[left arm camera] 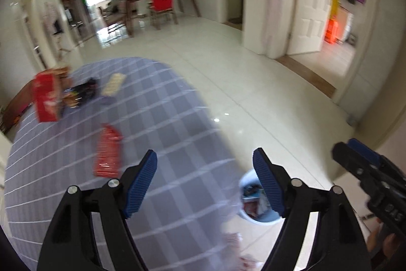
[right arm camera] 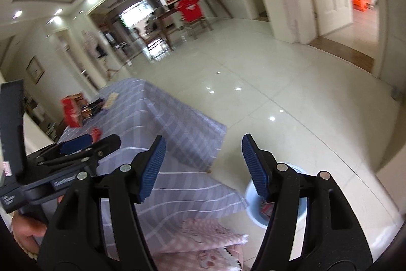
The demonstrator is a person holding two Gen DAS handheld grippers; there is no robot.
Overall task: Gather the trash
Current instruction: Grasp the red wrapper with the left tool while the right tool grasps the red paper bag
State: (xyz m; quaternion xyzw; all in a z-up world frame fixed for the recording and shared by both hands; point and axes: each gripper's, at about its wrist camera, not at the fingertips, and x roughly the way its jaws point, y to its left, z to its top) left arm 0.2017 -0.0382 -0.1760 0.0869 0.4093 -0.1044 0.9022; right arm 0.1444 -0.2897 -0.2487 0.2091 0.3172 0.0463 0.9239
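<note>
A red wrapper (left arm camera: 107, 151) lies flat on the blue-grey checked tablecloth (left arm camera: 157, 123), just ahead and left of my left gripper (left arm camera: 204, 182). That gripper stands open with nothing between its blue pads. On the floor past the table's corner, a pale round bin (left arm camera: 250, 216) holds several scraps, partly hidden behind the right finger. My right gripper (right arm camera: 203, 166) is open and empty too, hovering over the cloth's hanging edge with the bin (right arm camera: 251, 197) behind its right finger. Each gripper shows in the other's view: the right gripper (left arm camera: 341, 153) and the left gripper (right arm camera: 104, 139).
At the table's far end stand a red box (left arm camera: 47, 98), a dark snack packet (left arm camera: 81, 93) and a cream pack (left arm camera: 113, 84). A pink patterned cloth (right arm camera: 203, 238) lies below my right gripper. Glossy tiled floor (left arm camera: 228, 62) stretches toward a dining table, chairs and open doorways.
</note>
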